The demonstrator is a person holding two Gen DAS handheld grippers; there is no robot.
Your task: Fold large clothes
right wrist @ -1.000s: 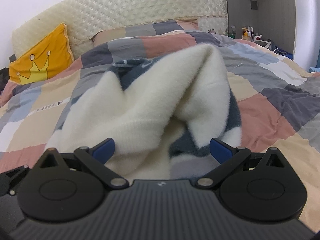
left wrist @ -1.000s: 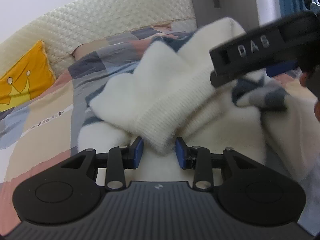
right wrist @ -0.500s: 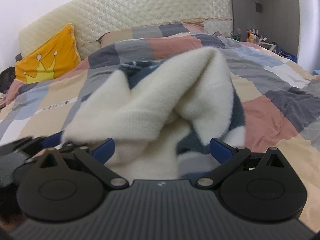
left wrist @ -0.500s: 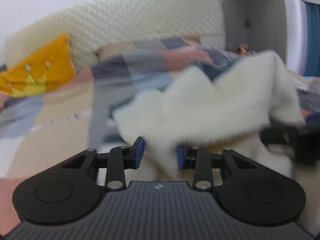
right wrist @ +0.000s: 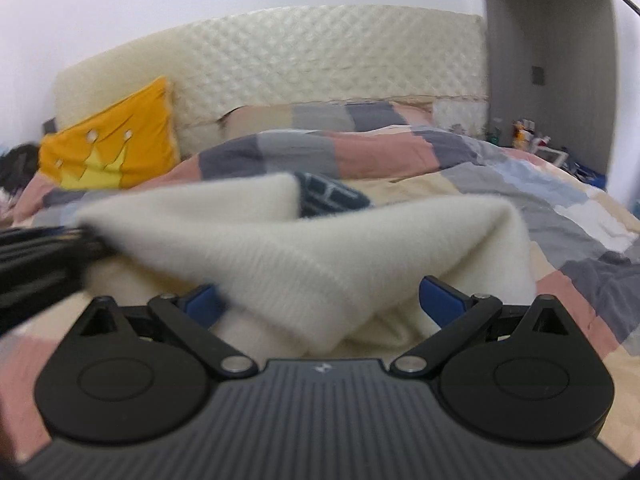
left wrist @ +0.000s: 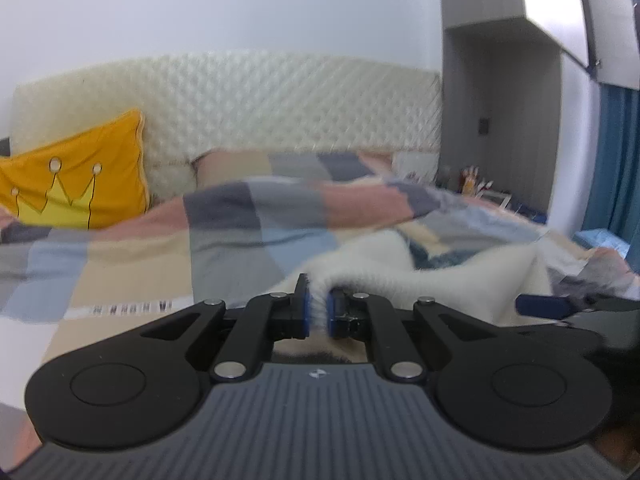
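Observation:
A fluffy cream sweater (right wrist: 280,240) with a navy patterned part (right wrist: 328,198) lies bunched on the patchwork duvet (right wrist: 500,184). My left gripper (left wrist: 317,312) is shut on a thin edge of the cream sweater (left wrist: 440,276), which is lifted and stretches off to the right. In the right wrist view the left gripper (right wrist: 40,256) is a dark blur at the sweater's left corner. My right gripper (right wrist: 320,302) stands wide open, with the ribbed hem draped between its blue pads (right wrist: 440,300), which do not press on it. One of the right gripper's fingers (left wrist: 540,306) shows in the left wrist view.
A yellow crown cushion (left wrist: 76,184) leans on the quilted cream headboard (left wrist: 280,108) at the far left. A bedside stand with small bottles (right wrist: 532,140) is at the right, beside a grey wall niche. A blue curtain (left wrist: 616,168) hangs far right.
The left gripper's jaws closed on the sweater's edge and rose, pulling the fabric up and taut. The right gripper stayed open and lifted a little, and the view now looks more level.

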